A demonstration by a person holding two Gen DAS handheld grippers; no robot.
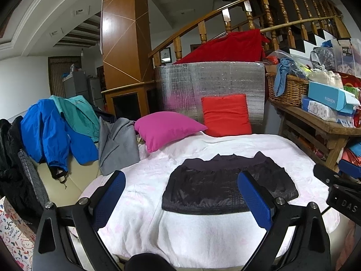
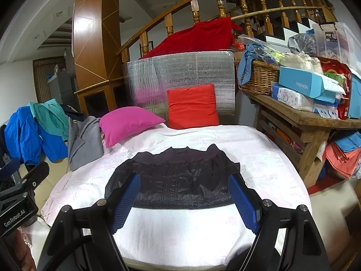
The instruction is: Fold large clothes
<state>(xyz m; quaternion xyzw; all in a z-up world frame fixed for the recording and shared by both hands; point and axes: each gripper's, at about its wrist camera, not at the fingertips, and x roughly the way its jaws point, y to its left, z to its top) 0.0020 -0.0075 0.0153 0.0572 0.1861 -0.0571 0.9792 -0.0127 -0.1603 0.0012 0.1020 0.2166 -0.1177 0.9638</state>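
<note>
A black quilted jacket [image 1: 227,185] lies folded into a compact rectangle on the white blanket [image 1: 203,237]; the right wrist view shows the jacket [image 2: 178,180] from closer. My left gripper [image 1: 181,175] hovers open above the blanket, short of the jacket's near edge, nothing between its blue pads [image 1: 112,194]. The right gripper [image 2: 183,178] is open too, its blue pads [image 2: 242,198] framing the jacket's near part without touching it. In the left wrist view the right gripper's black body [image 1: 340,192] shows at the right edge.
A magenta pillow [image 1: 167,128] and a red pillow [image 1: 225,115] lean at the blanket's far end. Blue, teal and grey garments [image 1: 67,135] are piled at the left. A wooden table [image 2: 311,117] with boxes and a wicker basket [image 2: 259,79] stands at the right.
</note>
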